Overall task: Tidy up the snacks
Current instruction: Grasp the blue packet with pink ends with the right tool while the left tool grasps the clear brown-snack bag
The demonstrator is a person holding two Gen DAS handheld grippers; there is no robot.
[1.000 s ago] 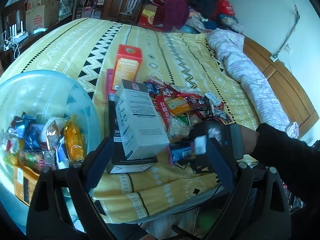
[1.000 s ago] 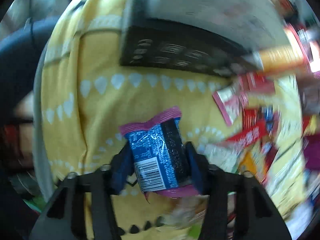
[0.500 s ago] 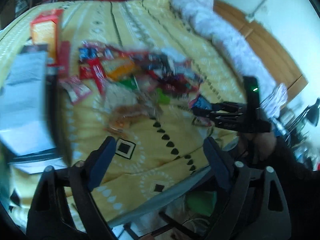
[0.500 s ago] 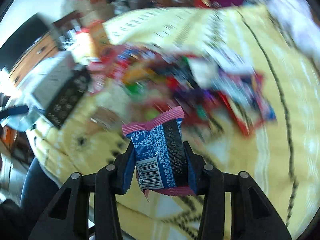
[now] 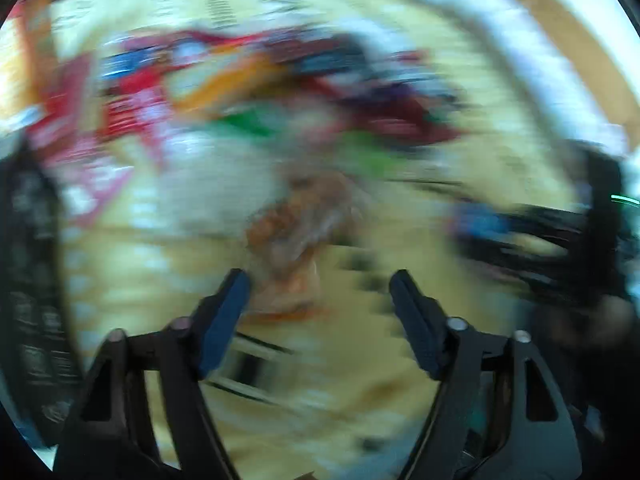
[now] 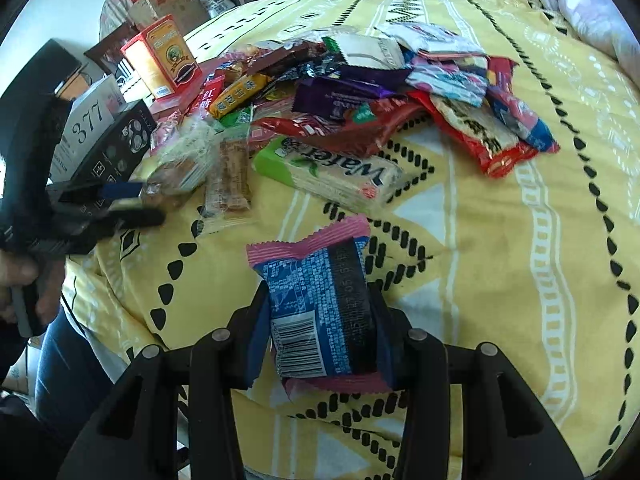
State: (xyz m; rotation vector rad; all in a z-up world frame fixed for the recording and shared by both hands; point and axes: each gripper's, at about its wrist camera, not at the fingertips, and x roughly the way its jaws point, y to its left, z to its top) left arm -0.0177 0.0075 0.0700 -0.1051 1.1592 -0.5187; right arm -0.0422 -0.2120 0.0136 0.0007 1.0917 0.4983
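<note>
- Mid-sort step, judging by layout: one snack in hand, most of the heap unsorted.
- Right claw clamped on blue-and-pink packet, barcode side up, held above the yellow bedspread, not resting on it.
- Left claw wide apart, nothing between the pads; left-wrist view badly motion-blurred.
- In right-wrist view, left claw low at the near-left edge of the snack pile, just beside a clear-wrapped brownish snack; contact not resolvable.
- Same brownish snack probably the blurred orange-brown patch just ahead of the left claw pads; likely next pick target.
- Pile on the bed: green Wafer pack, long bar packet, purple wrapper, red wrappers, all loose and overlapping.
- Boxes at far left of the pile: orange-red box, white box marked 377, black box.
- No container visible in either current view; drop spot for the held packet unknown.
- Next move likely calls for: carrying the held packet to its group or bin, releasing only once over it.
- For left claw: slowing down, centring pads around the clear-wrapped snack, closing gently; crinkly film, likely slippery and crushable.
</note>
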